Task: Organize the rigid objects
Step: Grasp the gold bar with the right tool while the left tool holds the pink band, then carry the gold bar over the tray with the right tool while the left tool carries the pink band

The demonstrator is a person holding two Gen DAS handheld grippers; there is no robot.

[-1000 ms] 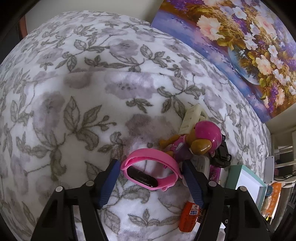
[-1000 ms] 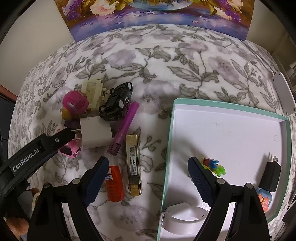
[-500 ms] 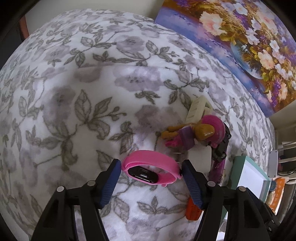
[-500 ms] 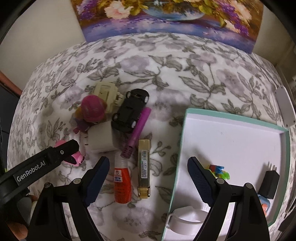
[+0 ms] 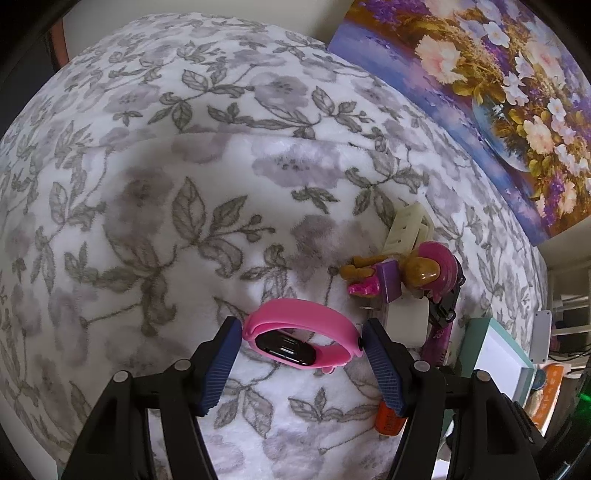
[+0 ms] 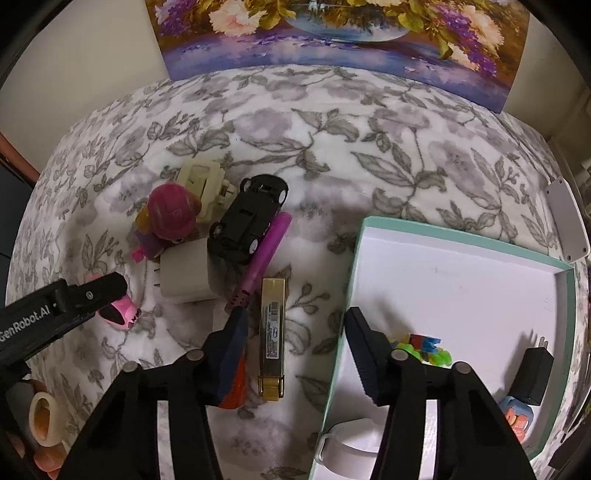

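My left gripper [image 5: 301, 345] is shut on a pink wristband [image 5: 299, 339] with a black screen, held just above the floral blanket. The same band [image 6: 123, 312] shows at the tip of that gripper in the right wrist view. My right gripper [image 6: 295, 332] is open with its fingers partly drawn in, above a gold bar [image 6: 272, 332] and the left wall of a teal-rimmed tray [image 6: 443, 236]. An orange-red tube [image 6: 236, 384] lies partly hidden under its left finger. The tray holds a colourful brick toy [image 6: 424, 347], a black adapter [image 6: 532, 373] and a white wristband [image 6: 347, 454].
A pile lies left of the tray: a pink-helmeted toy figure [image 6: 170, 221], a cream plug [image 6: 201, 181], a white charger [image 6: 188, 273], a black toy car [image 6: 251, 221] and a purple pen [image 6: 262, 258]. A flower painting [image 6: 332, 33] leans behind. A white device [image 6: 567, 221] lies at the right edge.
The left gripper has drawn back from the pile with the pink wristband still in it. The right gripper's fingers have come closer together over the gold bar.
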